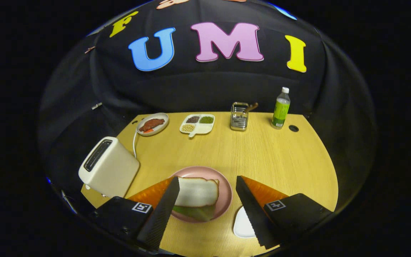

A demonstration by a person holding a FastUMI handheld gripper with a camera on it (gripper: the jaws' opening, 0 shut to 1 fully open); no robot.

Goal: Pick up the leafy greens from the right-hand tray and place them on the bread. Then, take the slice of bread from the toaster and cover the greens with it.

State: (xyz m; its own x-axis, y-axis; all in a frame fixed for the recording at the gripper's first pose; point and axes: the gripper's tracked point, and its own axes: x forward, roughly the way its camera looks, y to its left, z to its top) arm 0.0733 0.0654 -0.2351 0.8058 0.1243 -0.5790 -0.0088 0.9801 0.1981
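You are holding the gripper [205,200] above the near edge of the table [262,150] with its fingers spread well apart and nothing between them.

Going from the left: the toaster [108,167] is standing at the table's left edge, its slot [97,155] running away from you and looking dark; whether a slice is sitting in it cannot be made out. Just right of it, partly behind your left finger, the pink plate [223,185] is carrying a slice of bread [197,192] lying flat, its long axis running left to right across the plate and its rounded crust end pointing right. The leafy greens [196,212] are peeking out from under its near edge, so the sandwich appears already covered. Beyond your right finger a white tray [243,225] is showing as a pale corner.

What could be going wrong from here: your left finger is hanging close over the slice's left end, and any dip or sideways drift would be nudging the bread off the greens or dragging the plate. The greens are sticking out on the near side, so a brushing finger would be pulling them loose. Swinging left would be risking a knock on the toaster near the table's edge, so you should be lifting straight up and back
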